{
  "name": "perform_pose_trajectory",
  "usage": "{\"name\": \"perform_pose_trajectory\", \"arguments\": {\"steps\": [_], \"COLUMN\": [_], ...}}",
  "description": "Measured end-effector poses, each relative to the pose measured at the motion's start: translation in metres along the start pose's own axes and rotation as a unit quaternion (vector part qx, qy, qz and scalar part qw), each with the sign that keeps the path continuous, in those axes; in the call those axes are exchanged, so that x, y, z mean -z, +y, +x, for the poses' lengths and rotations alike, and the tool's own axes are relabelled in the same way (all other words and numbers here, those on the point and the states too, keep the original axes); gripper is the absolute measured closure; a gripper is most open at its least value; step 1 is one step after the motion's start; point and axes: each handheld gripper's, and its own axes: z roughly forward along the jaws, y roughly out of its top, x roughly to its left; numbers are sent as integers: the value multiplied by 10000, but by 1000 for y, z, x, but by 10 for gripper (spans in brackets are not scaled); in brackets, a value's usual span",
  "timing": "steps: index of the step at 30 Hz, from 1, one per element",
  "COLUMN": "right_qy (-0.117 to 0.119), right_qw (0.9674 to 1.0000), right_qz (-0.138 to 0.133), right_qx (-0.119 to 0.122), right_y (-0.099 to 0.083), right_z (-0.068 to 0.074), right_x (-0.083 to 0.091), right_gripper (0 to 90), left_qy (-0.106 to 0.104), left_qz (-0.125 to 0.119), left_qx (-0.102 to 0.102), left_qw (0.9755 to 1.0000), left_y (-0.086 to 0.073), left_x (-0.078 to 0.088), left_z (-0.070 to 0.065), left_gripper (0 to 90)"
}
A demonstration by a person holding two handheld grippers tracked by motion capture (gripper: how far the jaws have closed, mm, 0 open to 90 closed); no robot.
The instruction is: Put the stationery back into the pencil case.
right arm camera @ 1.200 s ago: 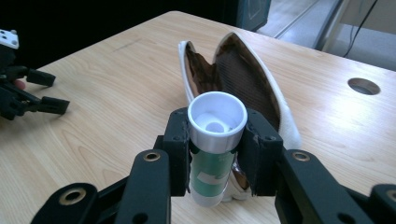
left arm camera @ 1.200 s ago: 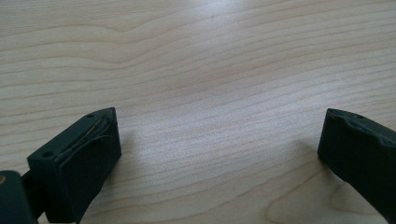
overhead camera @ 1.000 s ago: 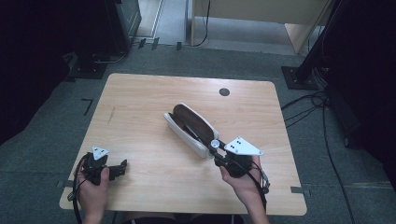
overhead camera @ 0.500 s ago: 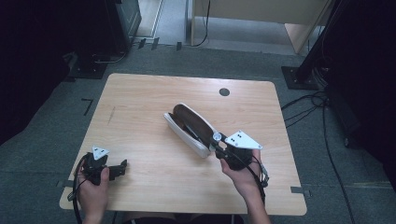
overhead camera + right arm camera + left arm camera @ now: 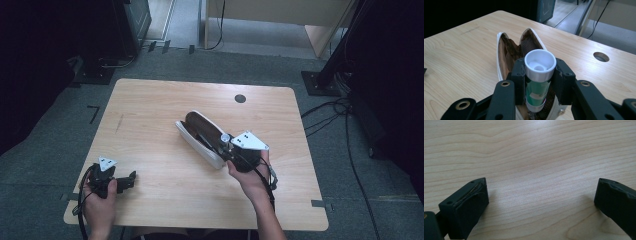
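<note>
A white pouch (image 5: 202,135) with a brown lining lies open in the middle of the wooden table (image 5: 150,110), seen close up as the pouch (image 5: 506,50) in the right gripper view. My right gripper (image 5: 226,145) hovers at the pouch's near end, shut on a green tube with a white cap (image 5: 539,75); the cap (image 5: 225,137) points toward the pouch's opening. My left gripper (image 5: 131,178) rests near the table's front left corner, its jaws wide apart over bare wood (image 5: 541,192) with nothing between them.
A round cable hole (image 5: 240,98) sits in the table's far side. Cables (image 5: 330,112) and a dark stand base (image 5: 320,82) lie on the floor to the right. Dark equipment (image 5: 130,25) stands beyond the far left corner.
My right gripper has carried the tube a little toward the pouch, to the left and away from the person. The left gripper has stayed where it was.
</note>
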Motion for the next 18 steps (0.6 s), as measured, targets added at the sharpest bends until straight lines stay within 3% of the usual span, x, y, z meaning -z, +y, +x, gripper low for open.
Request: {"name": "perform_pose_trajectory", "arguments": {"steps": [11,18], "right_qy": [170,240], "right_qw": [9997,9989], "right_qz": [139,391], "right_qx": [-86,-60], "right_y": [-3,-8], "right_z": [7,10], "right_x": [-29,-49], "right_gripper": [662,662], "left_qy": [1,0], "left_qz": [-5,-4], "left_qx": [5,7], "left_qw": [10000,10000], "left_y": [0,0], "left_x": [0,0], "left_z": [0,0], "left_gripper": [0,0]}}
